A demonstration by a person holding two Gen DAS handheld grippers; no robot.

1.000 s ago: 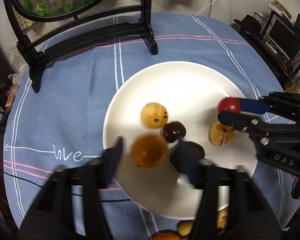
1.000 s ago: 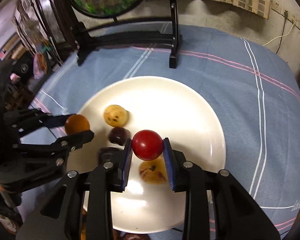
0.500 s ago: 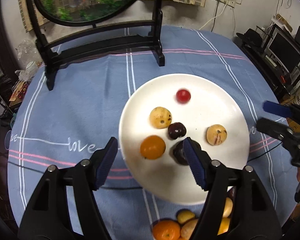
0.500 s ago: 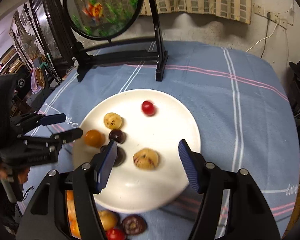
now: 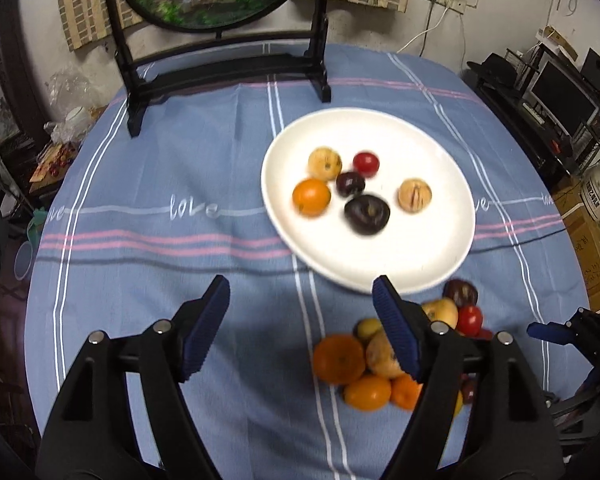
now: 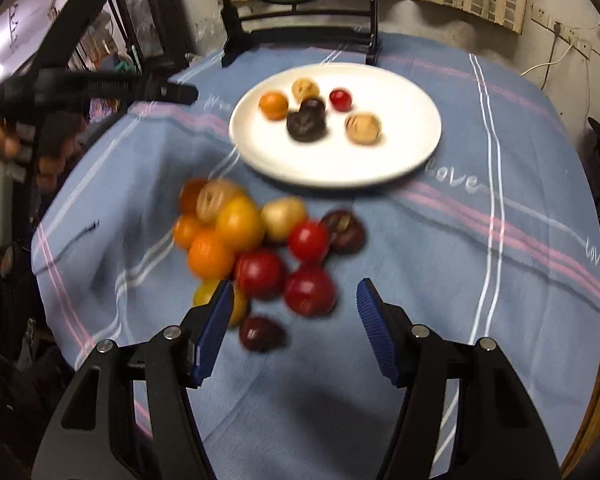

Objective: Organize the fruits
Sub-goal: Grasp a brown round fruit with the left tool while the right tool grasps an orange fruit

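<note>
Six fruits already sit on the white plate point(image 5: 440, 264): an orange, two tan ones, a small red one and two dark plums. The loose pile of fruit point(image 6: 256, 248) lies on the blue cloth of the bench point(image 6: 480, 280), just short of the plate's near rim. My right tongs point(image 6: 296, 326) stand apart and empty above the pile's near edge, with a red fruit point(image 6: 310, 290) and a dark plum point(image 6: 262, 334) showing between the pads. My left tongs point(image 5: 300, 326) are opening, nothing between them, over bare cloth left of the pile.

I judge the next pick belongs to the right side. I would choose a fruit at the pile's edge, the dark plum being freest, straddle it squarely, and close gently so that round neighbours are not nudged rolling. Motion blur counsels steadying first.
</note>
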